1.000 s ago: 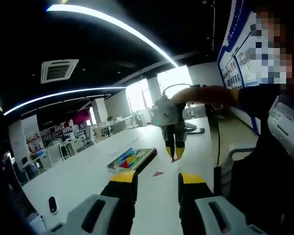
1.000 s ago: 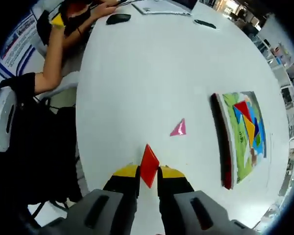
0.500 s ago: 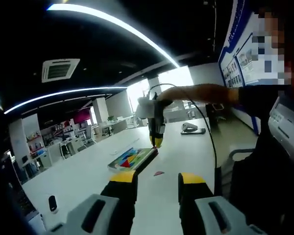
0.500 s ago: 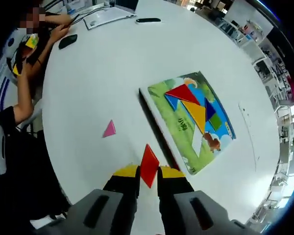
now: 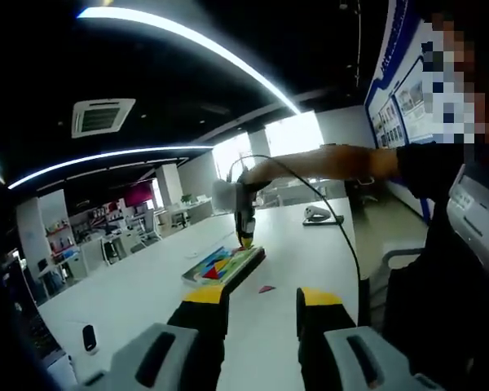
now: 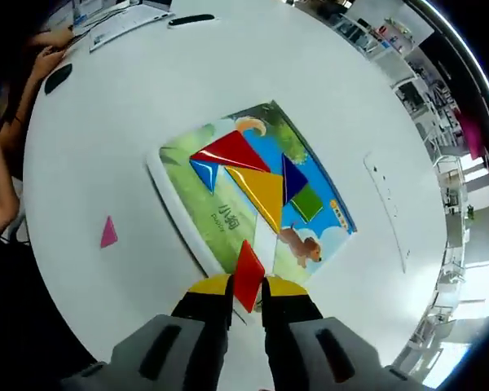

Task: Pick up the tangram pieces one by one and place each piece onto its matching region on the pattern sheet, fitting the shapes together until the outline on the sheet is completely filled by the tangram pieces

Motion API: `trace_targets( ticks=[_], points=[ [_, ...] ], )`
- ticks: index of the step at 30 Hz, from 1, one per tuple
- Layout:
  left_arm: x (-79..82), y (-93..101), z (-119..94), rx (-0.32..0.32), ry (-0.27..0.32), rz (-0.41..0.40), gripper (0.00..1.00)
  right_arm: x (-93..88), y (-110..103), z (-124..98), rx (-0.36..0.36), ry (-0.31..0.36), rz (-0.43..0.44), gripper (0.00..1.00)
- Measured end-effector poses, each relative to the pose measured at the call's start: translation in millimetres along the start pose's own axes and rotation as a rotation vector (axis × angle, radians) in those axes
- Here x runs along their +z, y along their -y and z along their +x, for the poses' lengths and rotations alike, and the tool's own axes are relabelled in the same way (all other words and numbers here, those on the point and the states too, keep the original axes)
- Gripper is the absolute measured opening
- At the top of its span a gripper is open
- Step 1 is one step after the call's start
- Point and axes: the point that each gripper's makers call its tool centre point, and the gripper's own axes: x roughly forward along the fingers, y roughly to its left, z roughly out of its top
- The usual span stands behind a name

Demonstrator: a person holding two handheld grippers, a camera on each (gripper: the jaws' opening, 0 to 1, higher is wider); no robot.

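My right gripper (image 6: 246, 287) is shut on an orange-red tangram piece (image 6: 248, 273), held just above the near edge of the pattern sheet (image 6: 241, 191). On the sheet lie a red triangle (image 6: 231, 152), a small blue triangle (image 6: 204, 173), a yellow triangle (image 6: 261, 191), a dark blue piece (image 6: 294, 177) and a green square (image 6: 307, 202). A pink triangle (image 6: 108, 232) lies on the white table to the sheet's left. In the left gripper view my left gripper (image 5: 256, 299) is open, raised above the table, and the right gripper (image 5: 244, 232) hangs over the sheet (image 5: 226, 265), with the pink triangle (image 5: 266, 288) nearer.
The round white table (image 6: 106, 122) carries a black mouse (image 6: 58, 77), a black pen-like object (image 6: 191, 19) and papers (image 6: 126, 23) at its far side. A person's hand (image 6: 53, 45) rests there. A small black device (image 5: 87, 338) lies near the left gripper.
My right gripper has carried the orange-red piece from beside the sheet to over its near edge. The left gripper has stayed still and open.
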Motion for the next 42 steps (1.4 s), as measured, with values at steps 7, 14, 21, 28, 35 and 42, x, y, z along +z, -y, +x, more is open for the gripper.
trace_targets(
  ticks=[7, 14, 21, 28, 35, 42],
  points=[
    [-1.6, -1.3, -1, 0.008, -0.004, 0.002, 0.35, 2.5, 13, 14, -0.015, 0.008, 0.035, 0.16],
    [-1.3, -1.7, -1, 0.008, -0.003, 0.004, 0.35, 6.6, 21, 23, -0.014, 0.018, 0.045, 0.16],
    [-1.5, -1.0, -2, 0.01, -0.002, 0.005, 0.35, 10.7, 17, 25, -0.008, 0.02, 0.027, 0.16],
    [-0.9, -1.7, -2, 0.009, -0.001, 0.006, 0.35, 16.6, 22, 31, -0.005, 0.015, 0.022, 0.16],
    [0.1, -3.0, -2, 0.01, 0.001, 0.007, 0.35, 17.1, 22, 29, -0.005, 0.018, 0.009, 0.16],
    [1.6, -5.5, -2, 0.011, 0.002, 0.008, 0.35, 19.1, 20, 28, 0.002, 0.033, -0.08, 0.16]
  ],
)
